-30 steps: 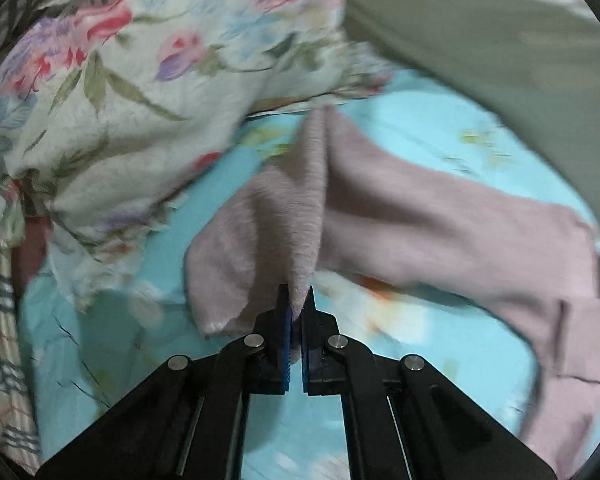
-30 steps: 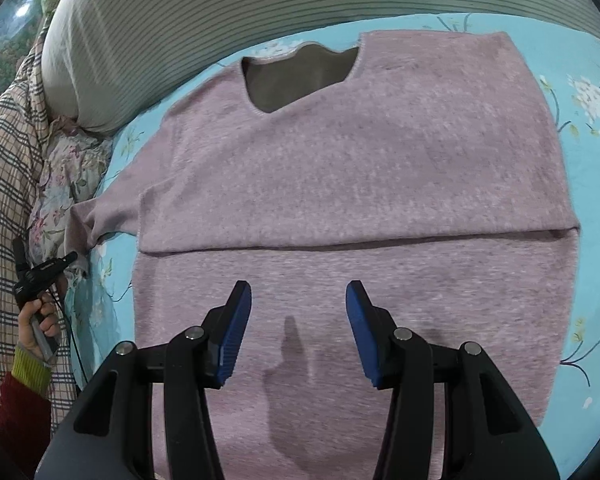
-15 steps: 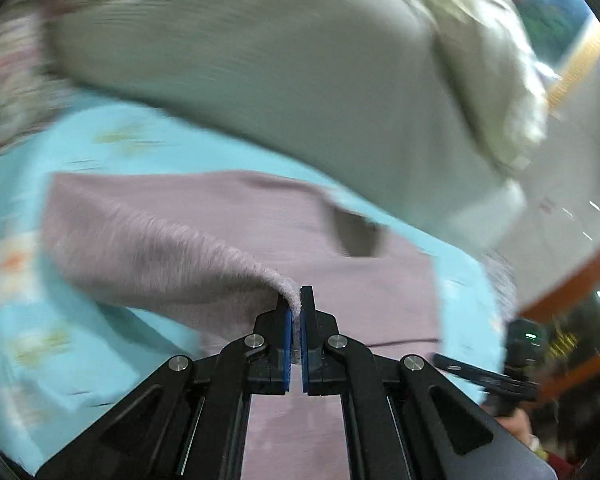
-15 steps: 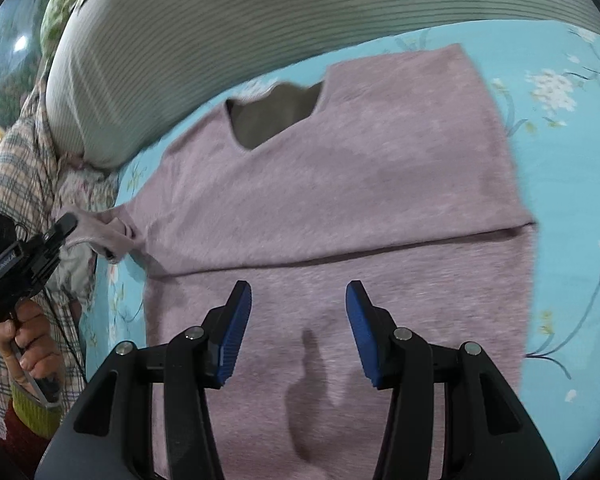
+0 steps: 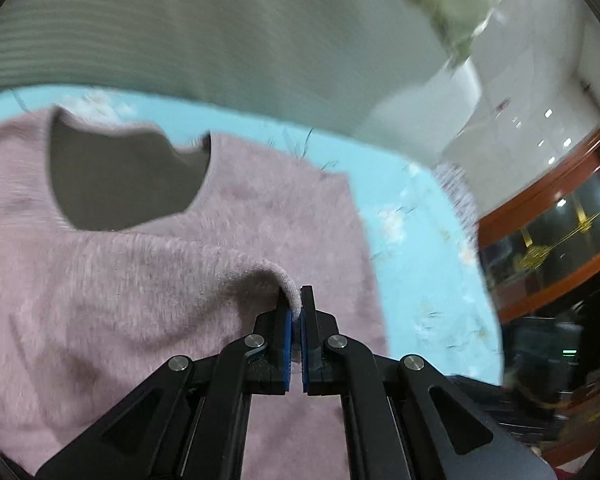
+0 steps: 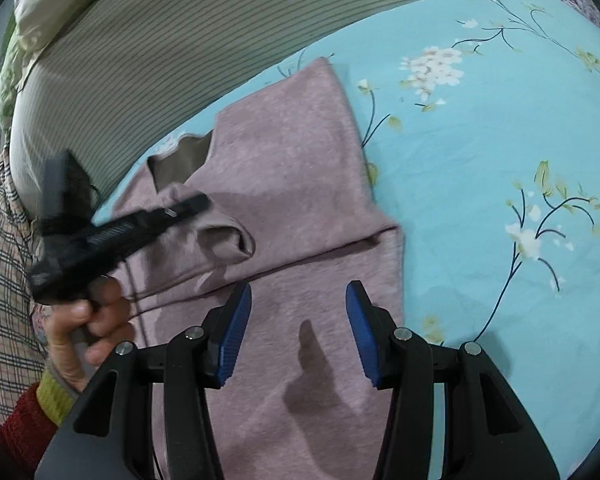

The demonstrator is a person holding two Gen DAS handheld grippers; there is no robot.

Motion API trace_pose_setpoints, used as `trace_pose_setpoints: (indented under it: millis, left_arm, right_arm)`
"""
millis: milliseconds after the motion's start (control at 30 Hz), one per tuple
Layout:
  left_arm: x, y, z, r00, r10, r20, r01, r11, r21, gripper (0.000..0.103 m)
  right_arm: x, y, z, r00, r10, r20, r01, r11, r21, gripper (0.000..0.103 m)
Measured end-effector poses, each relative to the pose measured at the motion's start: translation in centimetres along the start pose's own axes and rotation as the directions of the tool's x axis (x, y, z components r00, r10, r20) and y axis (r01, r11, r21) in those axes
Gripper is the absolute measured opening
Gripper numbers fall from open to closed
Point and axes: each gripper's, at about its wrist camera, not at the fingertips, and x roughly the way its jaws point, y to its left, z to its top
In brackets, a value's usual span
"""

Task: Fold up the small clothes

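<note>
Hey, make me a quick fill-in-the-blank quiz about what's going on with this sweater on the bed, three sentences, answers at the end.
1. The left gripper is shut on the sweater's ____.
2. The right gripper hovers above the mauve sweater with its jaws ____.
3. The sweater lies on a turquoise bedsheet printed with ____.

Missing words: sleeve; open; flowers

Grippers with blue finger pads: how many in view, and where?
2. The left gripper is shut on the mauve knit sweater's sleeve, over the sweater body. The right gripper hangs open above the sweater's lower part.
</note>
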Motion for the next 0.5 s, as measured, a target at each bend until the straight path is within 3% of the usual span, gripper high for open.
trace_pose_setpoints:
  millis: [100,167,233,300,433,500]
  left_arm:
    - [3.5,1.4,-0.5,0.996,0.036,-0.079,-0.038,0.999,-0.015,0.003]
    - [3.8,2.2,-1.0,0.995,0.045,-0.093,-0.049,0.998,-0.039,0.007]
    - [3.3,2.7,-1.6,0.996,0.043,-0.082,-0.047,0.998,-0.048,0.035]
    - [0.9,3.1,-2.7,0.996,0.075,-0.042,-0.077,0.996,-0.054,0.057]
    - [-4.6,5.1,-5.5,0.993,0.118,0.028,-0.115,0.989,-0.091,0.060]
    - [-7.5,7.0,-7.2,0.981,0.184,0.062,-0.175,0.976,-0.127,0.060]
  right_arm:
    - [0.7,0.2,0.4,1.000,-0.005,-0.002,0.005,1.000,-0.013,0.051]
    - [1.4,0.8,0.7,1.000,0.004,-0.007,-0.004,1.000,-0.031,0.061]
    - [2.0,1.6,0.9,1.000,0.017,-0.005,-0.017,0.998,-0.060,0.065]
    - [2.5,2.7,1.0,1.000,0.025,-0.008,-0.026,0.995,-0.099,0.065]
    - [4.2,5.3,1.4,1.000,0.024,-0.011,-0.026,0.979,-0.204,0.065]
    - [5.4,6.4,1.9,1.000,0.011,-0.012,-0.014,0.969,-0.248,0.065]
